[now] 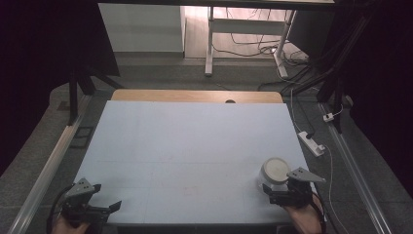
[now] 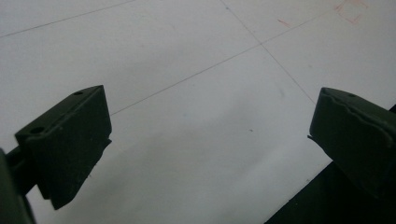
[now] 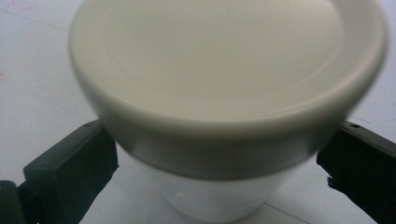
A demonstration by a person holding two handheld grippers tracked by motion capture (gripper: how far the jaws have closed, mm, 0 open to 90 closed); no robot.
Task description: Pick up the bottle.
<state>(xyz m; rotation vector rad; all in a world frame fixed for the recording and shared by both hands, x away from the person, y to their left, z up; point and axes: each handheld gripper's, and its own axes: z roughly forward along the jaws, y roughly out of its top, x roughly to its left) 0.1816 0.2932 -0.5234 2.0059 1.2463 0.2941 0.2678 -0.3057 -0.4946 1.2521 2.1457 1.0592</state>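
- The worktop [image 1: 185, 146], a pale sheet with faint ruled lines, carries one thing, a tub, at about 4 o'clock near the front right corner.
- The tub [image 1: 274, 173] is white, with a cream lid [image 3: 224, 70] seated flat on top. It stands upright on the sheet.
- The right claw [image 1: 280, 191] sits at the tub's 6 o'clock side. In the right gripper view its two black jaws stand on either side of the white wall, just under the lid's rim. They bracket the tub, but I cannot tell whether they press on it, so the grip reads as not yet closed.
- The left claw [image 1: 104, 207] rests at about 7 o'clock, by the front left corner, well apart from the tub. In the left gripper view its jaws are spread wide over bare sheet with nothing between them.
- Step in hand, as I judge it: the right claw is lined up to grasp the tub by its body below the lid.
- Next move, in my view: close the jaws squarely on the wall. Keep them under the rim so the lid is not pried up, and squeeze gently, since a thin tub may flex or slip. The left claw would then be free to come in for the lid.
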